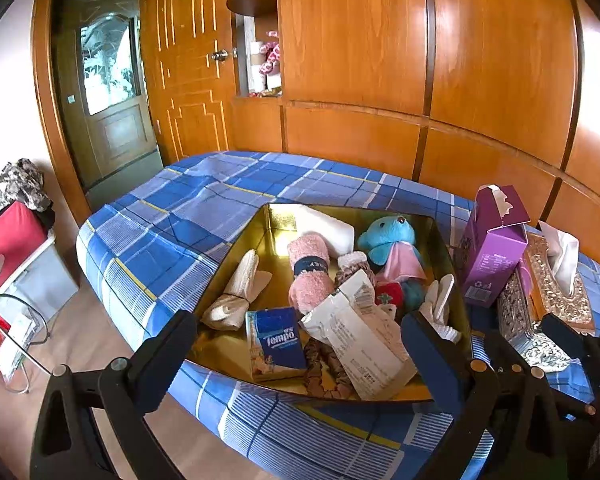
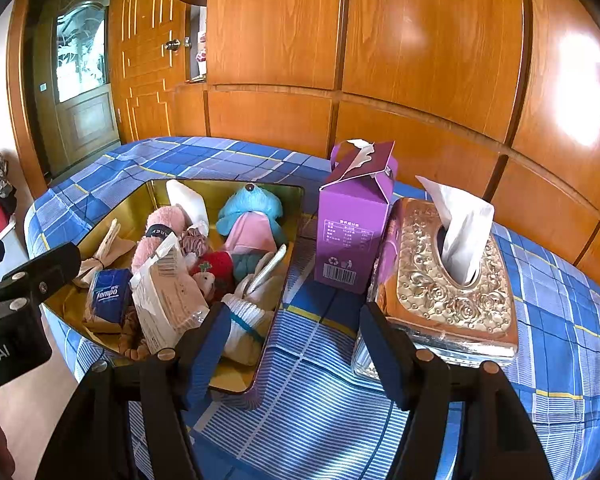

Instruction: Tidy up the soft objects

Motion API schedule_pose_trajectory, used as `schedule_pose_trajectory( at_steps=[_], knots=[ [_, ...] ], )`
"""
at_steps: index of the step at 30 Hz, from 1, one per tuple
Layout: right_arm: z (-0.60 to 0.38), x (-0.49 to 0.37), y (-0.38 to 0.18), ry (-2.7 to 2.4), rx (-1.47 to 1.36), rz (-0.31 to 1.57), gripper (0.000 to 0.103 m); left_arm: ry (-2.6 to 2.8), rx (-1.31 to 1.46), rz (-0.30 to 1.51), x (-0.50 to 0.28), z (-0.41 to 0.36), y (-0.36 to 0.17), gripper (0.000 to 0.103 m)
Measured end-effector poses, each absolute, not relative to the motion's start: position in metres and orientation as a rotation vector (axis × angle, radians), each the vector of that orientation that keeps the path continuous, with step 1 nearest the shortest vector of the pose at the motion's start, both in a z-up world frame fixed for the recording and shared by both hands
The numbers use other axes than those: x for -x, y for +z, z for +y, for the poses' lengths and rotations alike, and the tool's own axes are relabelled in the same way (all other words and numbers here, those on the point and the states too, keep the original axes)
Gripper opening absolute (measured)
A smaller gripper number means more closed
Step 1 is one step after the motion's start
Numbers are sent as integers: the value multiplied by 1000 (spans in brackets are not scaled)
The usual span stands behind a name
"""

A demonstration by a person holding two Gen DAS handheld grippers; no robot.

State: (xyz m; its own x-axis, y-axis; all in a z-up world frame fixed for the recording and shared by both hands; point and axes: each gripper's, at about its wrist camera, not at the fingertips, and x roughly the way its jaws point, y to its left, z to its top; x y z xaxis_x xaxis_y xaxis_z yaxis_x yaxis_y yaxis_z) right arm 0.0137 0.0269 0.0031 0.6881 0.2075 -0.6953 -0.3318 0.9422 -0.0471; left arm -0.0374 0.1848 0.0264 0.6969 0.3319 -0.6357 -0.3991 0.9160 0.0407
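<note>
Your left gripper [image 1: 300, 344] sits nearest the lens, its two blue-padded fingers spread wide apart with nothing between them, framing the near end of the gold tray [image 1: 446, 256]. That tray rests on the blue plaid bedspread [image 1: 172, 220] and holds the soft things: a blue Tempo tissue pack [image 1: 278, 342] at the near edge, a clear-wrapped white packet [image 1: 360, 332] leaning beside it, a rolled pink towel [image 1: 308, 272] with a dark band, a tied cream cloth [image 1: 240, 292] on the left, a white pillow-like pad [image 1: 324, 226] at the far end, and a blue plush toy [image 1: 388, 236] with a pink front. A patterned scrunchie [image 1: 324, 368] lies partly under the packet. Your right gripper [image 2: 294, 350] also has its jaws open and empty; its left finger overlaps the tray's near right corner, close to a rolled white sock [image 2: 244, 320], while its right finger stands in front of the gold embossed tissue box [image 2: 448, 280]. A purple carton [image 2: 352, 224] stands upright between the tray and that tissue box, just beside both. Behind the bed you see orange wooden wardrobe panels [image 2: 420, 40].
</note>
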Motion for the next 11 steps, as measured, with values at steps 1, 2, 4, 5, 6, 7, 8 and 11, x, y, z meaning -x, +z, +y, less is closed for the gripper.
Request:
schedule_pose_trajectory(
  at_steps=[1, 2, 4, 5, 6, 7, 8, 11],
  knots=[
    [27, -14, 3, 303, 177, 755, 68, 410, 84, 675, 39, 183, 27, 103],
    [27, -13, 2, 303, 179, 756, 68, 411, 77, 674, 39, 183, 27, 103],
    [28, -13, 2, 303, 181, 756, 68, 399, 95, 679, 39, 185, 26, 103],
    [27, -13, 2, 304, 181, 754, 68, 393, 105, 683, 38, 187, 24, 102],
    [27, -13, 2, 304, 181, 752, 68, 392, 113, 690, 38, 189, 23, 102],
    [26, -12, 3, 302, 180, 745, 68, 394, 119, 695, 38, 189, 22, 102],
    [26, -12, 4, 299, 179, 740, 68, 394, 127, 697, 37, 190, 21, 102],
    [23, -12, 8, 294, 171, 733, 68, 405, 137, 705, 36, 193, 19, 102]
  ],
)
